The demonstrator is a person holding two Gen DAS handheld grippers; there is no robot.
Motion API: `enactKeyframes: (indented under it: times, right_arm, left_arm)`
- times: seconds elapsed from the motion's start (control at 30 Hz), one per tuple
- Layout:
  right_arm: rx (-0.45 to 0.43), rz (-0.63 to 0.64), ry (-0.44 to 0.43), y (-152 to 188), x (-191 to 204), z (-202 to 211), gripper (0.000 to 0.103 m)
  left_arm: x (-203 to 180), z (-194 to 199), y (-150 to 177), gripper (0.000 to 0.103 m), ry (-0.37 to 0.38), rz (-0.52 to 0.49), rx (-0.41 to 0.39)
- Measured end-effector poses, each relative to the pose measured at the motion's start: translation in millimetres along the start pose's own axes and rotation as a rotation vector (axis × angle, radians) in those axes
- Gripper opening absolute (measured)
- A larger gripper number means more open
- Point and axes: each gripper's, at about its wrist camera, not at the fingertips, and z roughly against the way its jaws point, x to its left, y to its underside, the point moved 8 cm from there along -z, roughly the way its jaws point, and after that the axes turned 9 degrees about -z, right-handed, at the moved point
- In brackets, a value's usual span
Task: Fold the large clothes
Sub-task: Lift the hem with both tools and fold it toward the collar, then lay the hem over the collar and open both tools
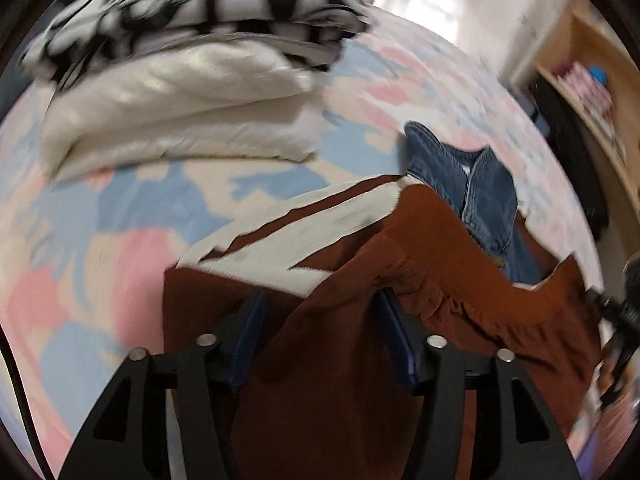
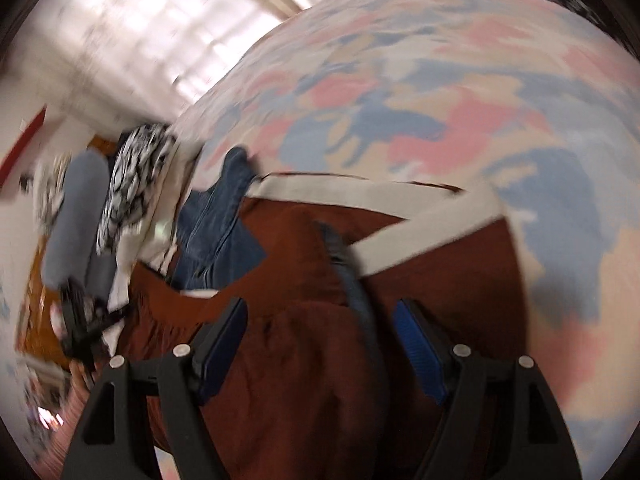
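A rust-brown garment with white stripes (image 1: 360, 264) lies on a bed with a pink, blue and cream sheet (image 1: 120, 208). My left gripper (image 1: 322, 300) stands open just above it, brown cloth bunched between and below the blue pads. In the right wrist view the same brown garment (image 2: 304, 360) fills the foreground. My right gripper (image 2: 318, 312) is open over it, with a dark cord or seam running between the fingers. Blue denim (image 1: 472, 184) lies partly under the brown garment's far edge; it also shows in the right wrist view (image 2: 216, 232). Both views are motion-blurred.
A stack of folded laundry, white (image 1: 172, 116) below and black-and-white patterned (image 1: 208, 12) on top, sits at the far left of the bed. A wooden shelf unit (image 1: 600, 120) stands to the right. The other gripper (image 2: 80, 320) shows at left.
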Motion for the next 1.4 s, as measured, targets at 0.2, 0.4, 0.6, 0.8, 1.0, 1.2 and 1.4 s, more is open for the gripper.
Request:
enactKeyframes:
  times: [0.2,0.4,0.6,0.8,1.0,1.2,1.4]
  right_arm:
    - [-0.011,0.05,0.135,4,-1,-16,0.012]
    - [-0.223,0.068,0.069,-10,25,41,0.007]
    - [-0.4,0.052,0.069,-52,45,60,0.006]
    - [-0.331,-0.026,0.251,-76,7,-22,0.006]
    - [-0.298,-0.031,0.305,-65,-22,-60,0.006]
    - [-0.288,-0.012,0.332,-65,-19,-62,0.008]
    - [-0.246,-0.001,0.342,-66,-3,-44,0.034]
  left_arm:
    - [-22,-18,1,0.014,-0.015,-0.095,0.04]
    - [-26,42,-19,0.007,-0.165,-0.041,-0.168]
    - [-17,67,-46,0.008,-0.298,0.039,-0.306]
    - [2,-12,-38,0.008,-0.457,0.074,-0.188]
    - [13,-48,-25,0.009,-0.519,0.058,-0.132]
    - [11,-56,-28,0.012,-0.526,0.048,-0.112]
    - [5,-28,-32,0.031,-0.459,0.055,-0.109]
